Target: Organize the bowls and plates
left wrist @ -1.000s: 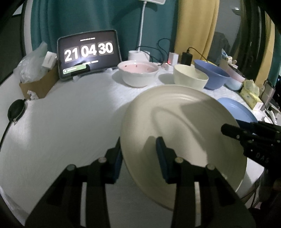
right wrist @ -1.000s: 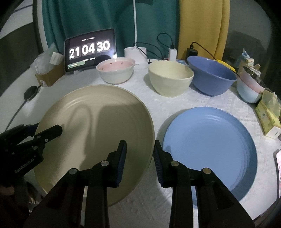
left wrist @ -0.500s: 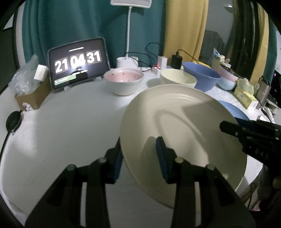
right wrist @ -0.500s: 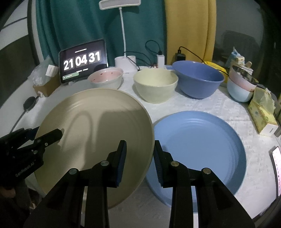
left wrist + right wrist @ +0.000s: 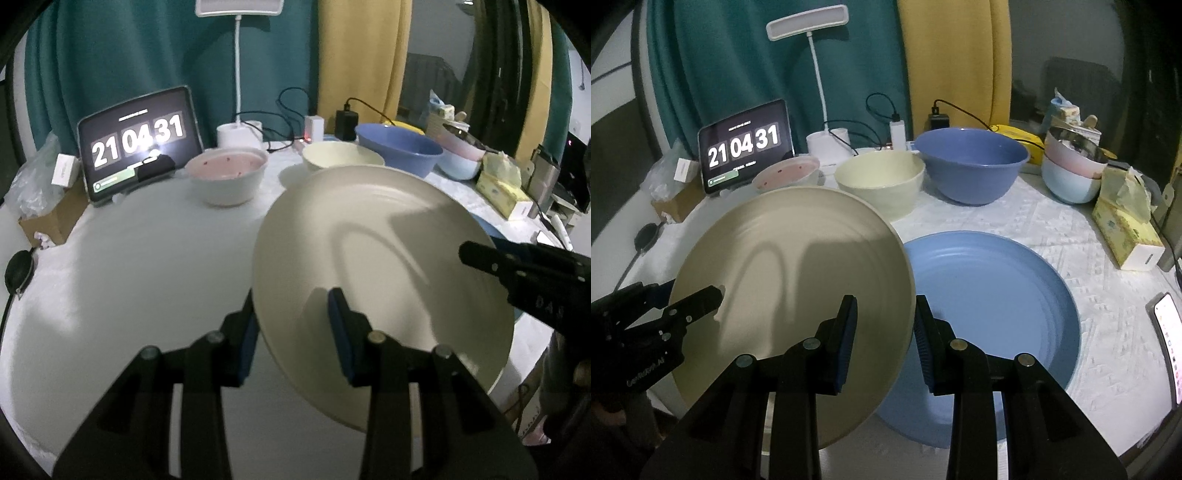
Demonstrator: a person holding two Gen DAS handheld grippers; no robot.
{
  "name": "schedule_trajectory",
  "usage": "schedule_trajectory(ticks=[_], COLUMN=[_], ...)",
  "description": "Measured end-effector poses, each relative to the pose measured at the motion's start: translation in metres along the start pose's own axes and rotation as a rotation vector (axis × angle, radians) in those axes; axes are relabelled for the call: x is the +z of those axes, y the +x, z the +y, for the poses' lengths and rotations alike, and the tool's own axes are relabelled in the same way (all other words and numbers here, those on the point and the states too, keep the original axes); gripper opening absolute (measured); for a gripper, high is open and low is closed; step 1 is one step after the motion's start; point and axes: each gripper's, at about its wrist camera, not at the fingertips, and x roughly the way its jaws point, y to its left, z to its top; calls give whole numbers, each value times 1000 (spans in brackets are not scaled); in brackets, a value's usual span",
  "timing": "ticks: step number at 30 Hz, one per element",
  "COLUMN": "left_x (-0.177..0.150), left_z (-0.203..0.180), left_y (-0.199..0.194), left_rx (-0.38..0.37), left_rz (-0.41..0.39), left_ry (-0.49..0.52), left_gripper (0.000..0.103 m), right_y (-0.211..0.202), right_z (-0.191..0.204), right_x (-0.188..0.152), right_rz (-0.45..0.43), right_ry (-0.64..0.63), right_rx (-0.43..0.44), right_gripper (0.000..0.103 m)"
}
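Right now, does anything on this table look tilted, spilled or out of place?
Only the beige plate is askew: both grippers hold it by opposite rims, tilted above the table and overlapping the edge of the blue plate. No spills or damage show; the bowls at the back sit upright.

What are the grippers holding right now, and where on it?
Both hold the beige plate by its rim: left gripper on its left edge, right gripper on the opposite edge.

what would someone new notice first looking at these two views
The big beige plate fills the foreground, held tilted off the table with the left hand-held gripper clamped on its left rim and the right hand-held gripper on its right rim. Just right of it a blue plate lies flat on the white tablecloth. Behind, a tablet clock glows beside a row of bowls.
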Motion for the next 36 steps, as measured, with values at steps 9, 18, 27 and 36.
schedule_trajectory(ticks=[9,18,27,36], left_x=[4,7,13,22], left_z=[-23,-48,-70,-88], left_y=[7,18,31,42], left_rx=[-11,-19,-33,-52], left_rz=[16,39,52,63], left_ry=[36,66,89,115], left_gripper=[38,38,38,38], right_y=[-2,1,3,6], right_z=[-23,-51,-76,-97], right_x=[-2,-6,-7,-7], right_rz=[-8,-6,-3,0], right_ry=[35,72,105,135], right_rx=[-8,-17,-27,-43], right_gripper=[33,33,33,33])
